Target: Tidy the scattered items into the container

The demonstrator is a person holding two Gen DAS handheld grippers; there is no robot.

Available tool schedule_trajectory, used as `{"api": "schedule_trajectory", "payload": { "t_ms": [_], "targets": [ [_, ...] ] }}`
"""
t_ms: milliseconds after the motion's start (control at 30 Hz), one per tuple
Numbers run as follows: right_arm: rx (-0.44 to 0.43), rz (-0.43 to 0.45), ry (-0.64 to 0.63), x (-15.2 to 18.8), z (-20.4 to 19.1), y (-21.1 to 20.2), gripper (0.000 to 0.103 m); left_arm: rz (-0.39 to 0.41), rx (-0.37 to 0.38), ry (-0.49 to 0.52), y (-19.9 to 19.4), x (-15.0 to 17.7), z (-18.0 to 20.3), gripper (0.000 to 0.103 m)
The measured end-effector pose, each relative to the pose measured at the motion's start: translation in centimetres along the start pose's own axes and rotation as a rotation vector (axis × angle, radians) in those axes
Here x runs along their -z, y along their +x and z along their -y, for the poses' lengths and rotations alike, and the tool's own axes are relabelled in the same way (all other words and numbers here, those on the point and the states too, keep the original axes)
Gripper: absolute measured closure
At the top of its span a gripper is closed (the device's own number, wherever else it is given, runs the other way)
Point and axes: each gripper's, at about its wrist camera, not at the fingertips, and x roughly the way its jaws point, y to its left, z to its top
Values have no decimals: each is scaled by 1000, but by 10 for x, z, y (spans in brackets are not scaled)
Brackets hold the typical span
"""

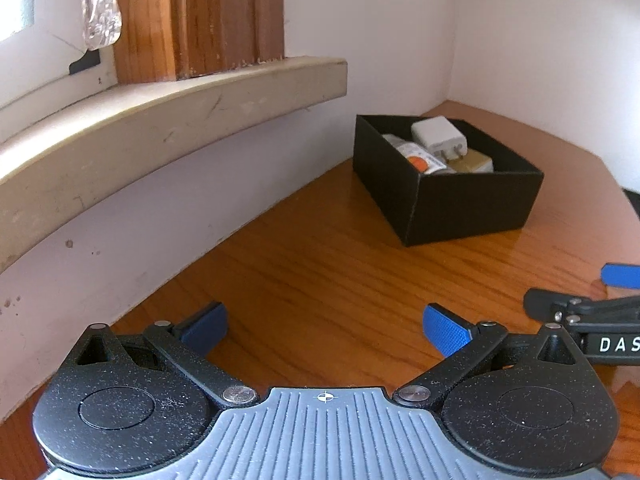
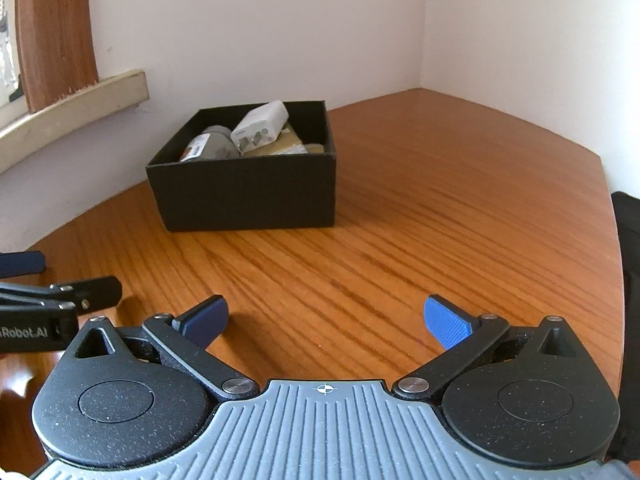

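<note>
A black open box [image 1: 472, 204] [image 2: 248, 196] stands on the wooden table near the wall. Inside lie a white plug adapter [image 1: 438, 136] [image 2: 262, 124], a small bottle with an orange label [image 1: 420, 160] [image 2: 196, 150] and a tan flat item [image 1: 472, 162] [image 2: 280, 144]. My left gripper [image 1: 326, 330] is open and empty, low over the table, well short of the box. My right gripper [image 2: 326, 322] is open and empty, also short of the box. Each gripper shows at the edge of the other's view.
The wooden table [image 2: 440, 220] stretches to a corner of white walls. A beige window ledge [image 1: 160, 120] juts out above the table at the left, with a wooden frame [image 1: 200, 16] on it. A dark object [image 2: 628, 240] sits at the table's right edge.
</note>
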Motion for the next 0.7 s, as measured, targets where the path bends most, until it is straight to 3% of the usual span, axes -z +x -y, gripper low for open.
{"api": "schedule_trajectory", "payload": {
  "t_ms": [700],
  "targets": [
    [-1, -3, -3, -3, 0, 0, 0, -3, -25, -16, 3, -1, 2, 0]
  ]
}}
